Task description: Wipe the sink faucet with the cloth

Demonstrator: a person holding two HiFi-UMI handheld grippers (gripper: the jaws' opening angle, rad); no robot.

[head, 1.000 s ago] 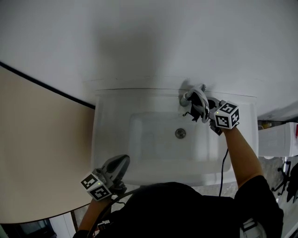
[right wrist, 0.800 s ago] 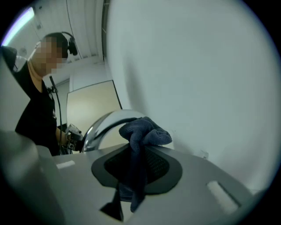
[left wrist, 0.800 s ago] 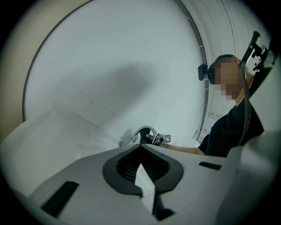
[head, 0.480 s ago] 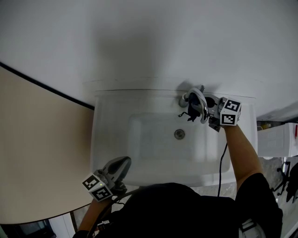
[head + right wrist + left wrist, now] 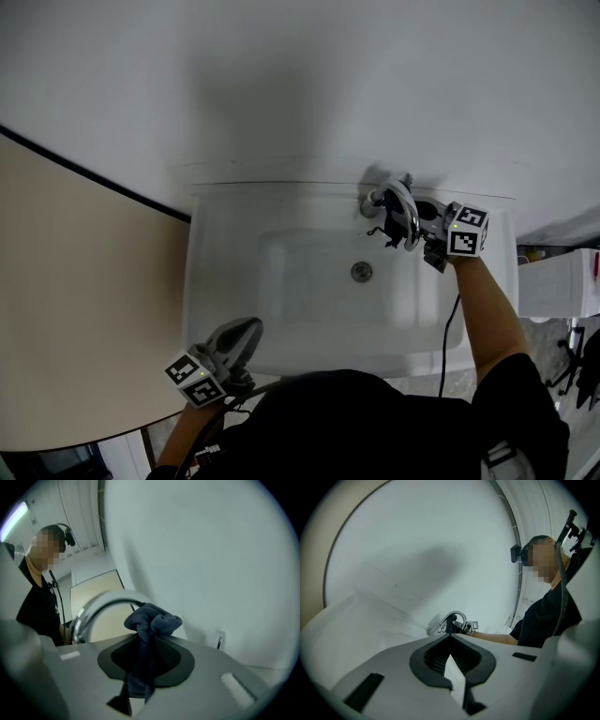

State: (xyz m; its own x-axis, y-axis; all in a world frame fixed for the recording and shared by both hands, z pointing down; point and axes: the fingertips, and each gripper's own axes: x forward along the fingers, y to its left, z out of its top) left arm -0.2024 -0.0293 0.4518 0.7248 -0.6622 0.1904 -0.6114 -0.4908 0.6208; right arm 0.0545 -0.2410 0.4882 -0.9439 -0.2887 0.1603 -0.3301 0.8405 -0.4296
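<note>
Nearest us, our left gripper (image 5: 251, 328) sits shut and empty at the front rim of the sink (image 5: 216, 281), unmoved. Farther off, our right gripper (image 5: 415, 234), clamped on the dark cloth (image 5: 152, 620), has turned and edged up the arch of the faucet (image 5: 401, 202), so we judge the wiping under way.

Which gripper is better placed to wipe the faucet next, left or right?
Right. The right gripper holds the cloth at the faucet; the left gripper sits shut and empty by the sink.

faucet (image 5: 401, 210) on the sink's (image 5: 214, 281) back rim, right of the drain (image 5: 362, 272).
</note>
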